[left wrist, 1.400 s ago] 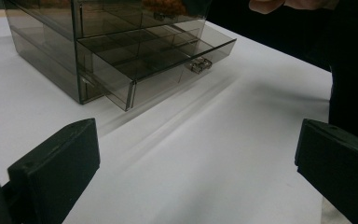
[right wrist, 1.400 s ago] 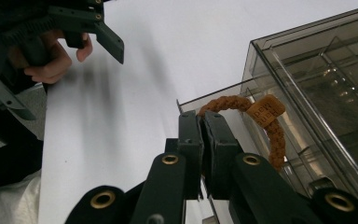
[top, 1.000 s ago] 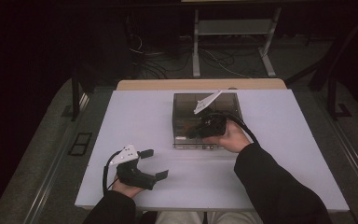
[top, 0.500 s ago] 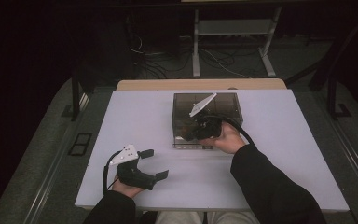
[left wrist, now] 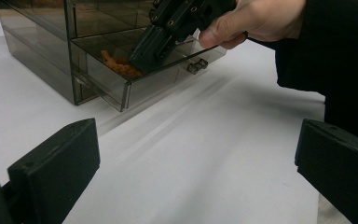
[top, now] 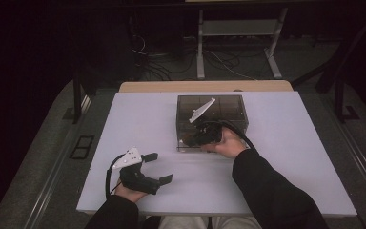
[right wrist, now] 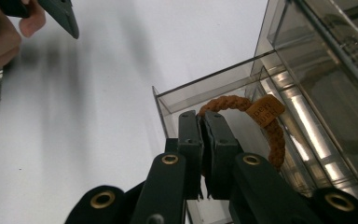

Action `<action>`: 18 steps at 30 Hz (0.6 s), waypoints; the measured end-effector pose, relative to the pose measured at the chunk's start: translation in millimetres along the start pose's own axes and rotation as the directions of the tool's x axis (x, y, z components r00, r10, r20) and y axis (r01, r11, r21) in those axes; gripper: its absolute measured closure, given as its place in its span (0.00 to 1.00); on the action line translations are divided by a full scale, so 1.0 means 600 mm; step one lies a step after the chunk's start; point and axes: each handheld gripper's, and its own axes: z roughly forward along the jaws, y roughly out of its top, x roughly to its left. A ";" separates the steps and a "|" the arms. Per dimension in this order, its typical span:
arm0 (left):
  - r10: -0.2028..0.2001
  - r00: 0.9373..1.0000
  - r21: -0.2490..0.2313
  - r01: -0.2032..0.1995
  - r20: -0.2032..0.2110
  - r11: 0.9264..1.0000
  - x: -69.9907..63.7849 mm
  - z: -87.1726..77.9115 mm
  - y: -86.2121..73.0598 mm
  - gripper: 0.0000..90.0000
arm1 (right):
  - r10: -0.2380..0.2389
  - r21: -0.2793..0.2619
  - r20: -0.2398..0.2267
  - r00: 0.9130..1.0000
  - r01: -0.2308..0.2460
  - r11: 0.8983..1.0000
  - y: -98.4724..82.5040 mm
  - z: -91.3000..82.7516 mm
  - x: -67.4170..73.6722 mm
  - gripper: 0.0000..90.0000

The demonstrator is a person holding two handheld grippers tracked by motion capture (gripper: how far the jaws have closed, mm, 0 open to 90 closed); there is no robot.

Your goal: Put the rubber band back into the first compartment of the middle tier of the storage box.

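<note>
One orange braided bracelet (right wrist: 265,126), tag writing (right wrist: 265,111) unreadable.

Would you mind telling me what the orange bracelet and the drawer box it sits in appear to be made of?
The orange bracelet looks like braided cord, leather or an imitation: plaited strands, matte, with a stitched tag bearing print. The drawer box appears to be smoke-tinted clear plastic, probably acrylic: you see through its walls, and its edges and panels catch glossy highlights.
</note>
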 end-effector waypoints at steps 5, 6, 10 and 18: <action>0.000 1.000 0.000 0.000 0.001 1.000 0.000 0.001 0.000 0.00 | 0.004 0.001 0.006 1.000 -0.004 1.000 0.000 0.003 -0.003 0.93; 0.001 1.000 0.001 -0.001 0.002 1.000 0.000 0.001 0.000 0.00 | 0.008 -0.001 0.009 1.000 -0.008 1.000 0.000 0.003 -0.003 0.92; -0.002 1.000 0.002 0.002 0.002 1.000 0.000 0.001 0.000 0.00 | 0.011 -0.008 0.024 1.000 -0.011 1.000 0.001 0.000 0.000 0.89; -0.005 1.000 0.000 0.005 0.004 1.000 0.000 0.001 0.000 0.00 | 0.027 -0.027 0.046 0.999 -0.026 0.999 0.003 -0.024 0.008 0.79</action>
